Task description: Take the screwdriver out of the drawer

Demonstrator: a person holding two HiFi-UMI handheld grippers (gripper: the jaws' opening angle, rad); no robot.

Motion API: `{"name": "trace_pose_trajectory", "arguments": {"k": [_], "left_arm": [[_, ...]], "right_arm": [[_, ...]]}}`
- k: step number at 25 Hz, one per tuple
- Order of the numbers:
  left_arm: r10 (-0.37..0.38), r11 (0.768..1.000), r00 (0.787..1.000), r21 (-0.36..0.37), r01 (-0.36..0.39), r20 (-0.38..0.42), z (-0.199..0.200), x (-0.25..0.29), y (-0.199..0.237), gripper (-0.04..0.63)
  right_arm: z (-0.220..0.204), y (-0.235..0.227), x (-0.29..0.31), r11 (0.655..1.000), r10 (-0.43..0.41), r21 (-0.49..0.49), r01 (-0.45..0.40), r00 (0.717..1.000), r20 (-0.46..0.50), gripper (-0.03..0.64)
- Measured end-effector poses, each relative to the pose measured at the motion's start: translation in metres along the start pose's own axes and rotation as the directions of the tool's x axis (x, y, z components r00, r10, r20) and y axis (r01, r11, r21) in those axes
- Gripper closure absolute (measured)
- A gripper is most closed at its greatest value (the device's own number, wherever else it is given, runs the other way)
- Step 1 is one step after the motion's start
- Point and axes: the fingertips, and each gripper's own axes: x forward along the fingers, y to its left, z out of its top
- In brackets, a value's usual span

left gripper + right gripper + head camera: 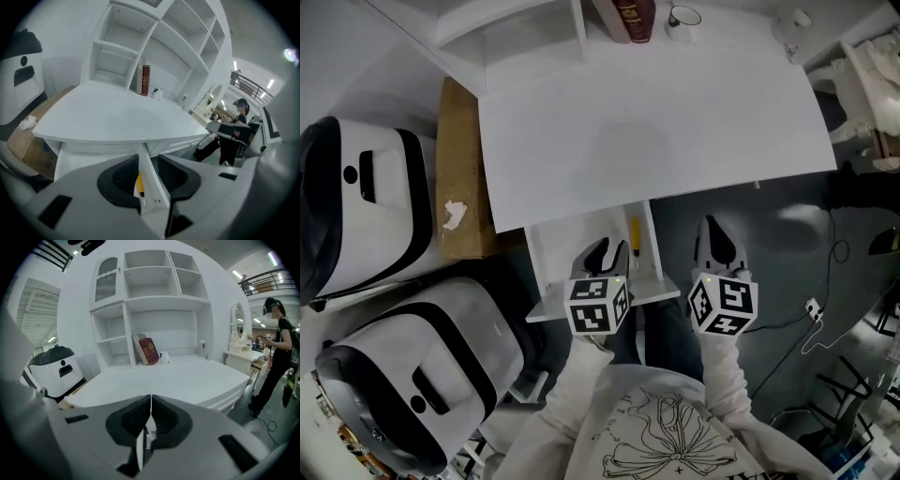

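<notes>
Head view: our left gripper (607, 253) gapes, seemingly over the screwdriver (635, 236) along the drawer's (555, 262) right edge; right gripper's (715, 234) jaws meet.

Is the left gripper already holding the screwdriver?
No: the left gripper's jaws stand apart and empty, and the yellow screwdriver lies in the open drawer.

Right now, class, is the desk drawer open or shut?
Open: the drawer juts out from under the desk, and the yellow screwdriver lies visible inside it.
</notes>
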Motion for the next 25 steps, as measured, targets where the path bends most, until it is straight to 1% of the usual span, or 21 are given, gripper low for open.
{"name": "trace_pose_trajectory", "arguments": {"k": [5, 10, 17, 25], "left_arm": [[0.009, 1.000, 0.998, -0.010, -0.010, -0.066, -0.016, 0.026, 0.001, 0.488], [-0.007, 0.999, 0.990, -0.047, 0.000, -0.143, -0.036, 0.053, -0.002, 0.477], [-0.013, 0.998, 0.971, -0.059, -0.001, -0.239, -0.060, 0.088, -0.003, 0.476], [0.013, 0.998, 0.948, -0.060, -0.034, -0.318, -0.084, 0.120, 0.008, 0.472]], "right_arm": [[-0.006, -0.016, 0.013, 1.000, -0.001, 0.002, 0.001, 1.000, -0.016, 0.611], [-0.012, -0.030, 0.026, 1.000, -0.002, 0.014, 0.002, 0.999, -0.035, 0.611], [-0.025, -0.046, 0.042, 1.000, -0.003, 0.020, 0.005, 0.998, -0.067, 0.611], [-0.042, -0.059, 0.057, 1.000, -0.007, 0.026, 0.010, 0.995, -0.102, 0.611]]}}
